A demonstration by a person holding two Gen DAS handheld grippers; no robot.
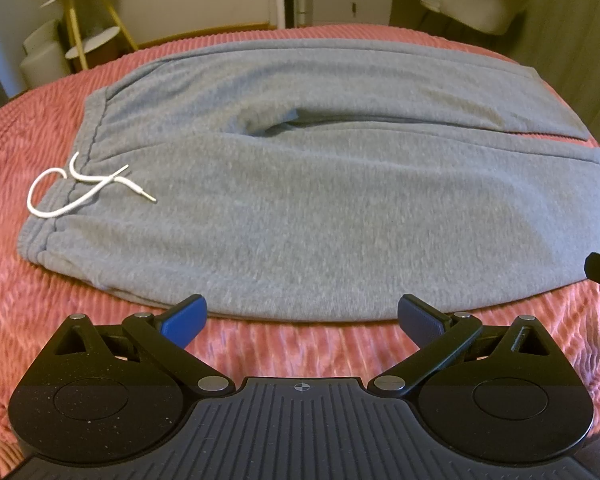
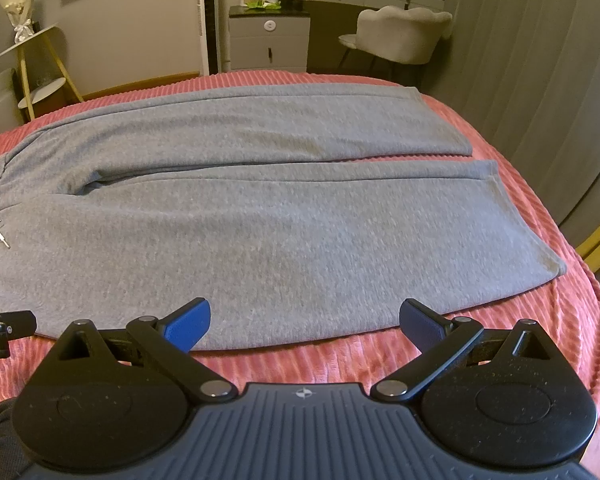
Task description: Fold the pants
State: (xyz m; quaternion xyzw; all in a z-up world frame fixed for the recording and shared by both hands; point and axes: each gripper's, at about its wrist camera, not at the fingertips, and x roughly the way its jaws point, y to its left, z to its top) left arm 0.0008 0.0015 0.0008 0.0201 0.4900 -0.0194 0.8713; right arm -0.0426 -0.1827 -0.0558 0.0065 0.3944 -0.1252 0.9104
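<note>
One pair of grey pants [image 1: 300,200] (two legs side by side, white drawstring [image 1: 80,184]) lies flat on a pink bed [image 1: 292,348], left tool [image 1: 302,320] and right tool [image 2: 304,322] both spread wide, holding nothing.

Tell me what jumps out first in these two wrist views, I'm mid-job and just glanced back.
The grey sweatpants dominate, spread flat across the pink ribbed bedspread, waistband to the left and both legs side by side running right. The white drawstring lies looped at the waistband, the brightest detail. Both the left gripper and right gripper sit open at the near edge of the pants, holding nothing.
</note>
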